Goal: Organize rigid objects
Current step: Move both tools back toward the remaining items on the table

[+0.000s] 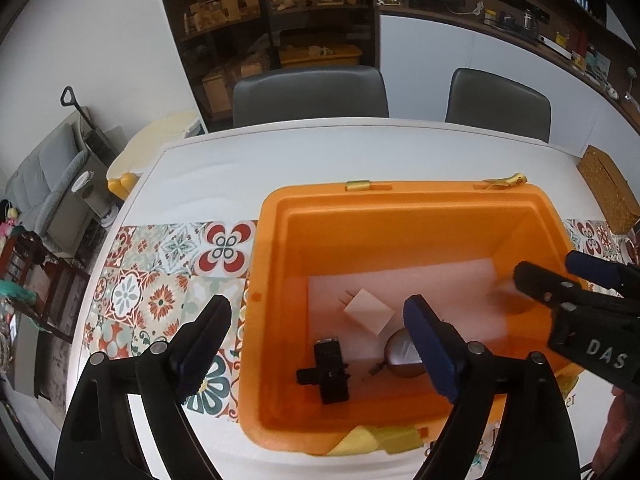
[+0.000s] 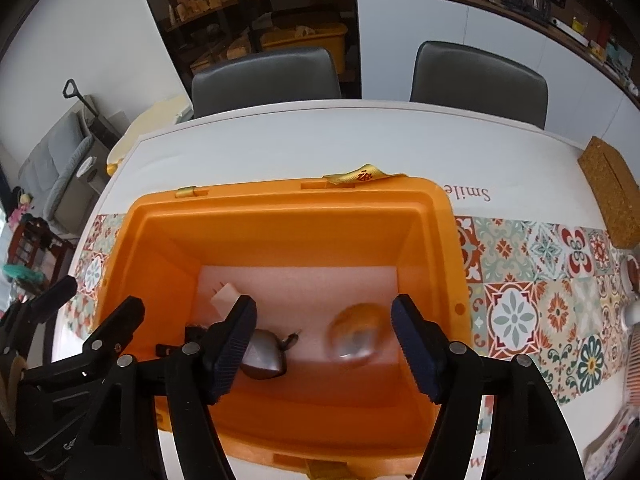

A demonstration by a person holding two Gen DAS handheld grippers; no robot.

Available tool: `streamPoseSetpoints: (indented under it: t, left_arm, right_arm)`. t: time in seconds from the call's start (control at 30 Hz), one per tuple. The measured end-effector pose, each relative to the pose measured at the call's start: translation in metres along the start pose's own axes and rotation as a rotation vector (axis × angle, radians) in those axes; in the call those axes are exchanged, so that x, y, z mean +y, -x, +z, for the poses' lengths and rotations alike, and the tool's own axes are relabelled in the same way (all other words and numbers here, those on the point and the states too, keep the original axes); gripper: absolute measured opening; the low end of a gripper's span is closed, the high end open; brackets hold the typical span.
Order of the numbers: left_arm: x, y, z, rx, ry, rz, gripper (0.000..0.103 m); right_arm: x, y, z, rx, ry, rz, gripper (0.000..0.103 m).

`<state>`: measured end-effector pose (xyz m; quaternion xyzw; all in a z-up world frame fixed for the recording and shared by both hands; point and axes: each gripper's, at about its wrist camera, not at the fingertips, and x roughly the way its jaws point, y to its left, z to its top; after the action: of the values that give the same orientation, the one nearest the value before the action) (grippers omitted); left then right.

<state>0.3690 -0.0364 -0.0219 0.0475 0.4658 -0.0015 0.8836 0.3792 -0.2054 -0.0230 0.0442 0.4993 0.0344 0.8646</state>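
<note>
The white letters "DAS" are being shown on the black body of the right tongs (image 1: 560,276). The word "Smile" is being displayed upside down on the bench (image 2: 468,194) cover, beside the orange bin (image 2: 280,216). Red marks on the gold ribbon (image 2: 362,176) are too small to be read.

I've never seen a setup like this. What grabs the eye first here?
The big orange bin in the middle of the white table dominates both views. On its pale floor lie a white plug adapter, a black clip-like gadget, a silvery rounded object and a blurred round thing. Two pairs of black tongs, left and right, hang open over it, beside a colourful tiled runner.
</note>
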Motion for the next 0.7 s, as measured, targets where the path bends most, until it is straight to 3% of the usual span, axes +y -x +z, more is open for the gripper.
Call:
streamPoseSetpoints:
  t: [0.7]
  left_arm:
    - [0.012,0.051,-0.044,-0.075,0.022,-0.019,0.089]
  right_arm:
    - [0.001,0.07,-0.051,-0.115,-0.043,-0.008,0.07]
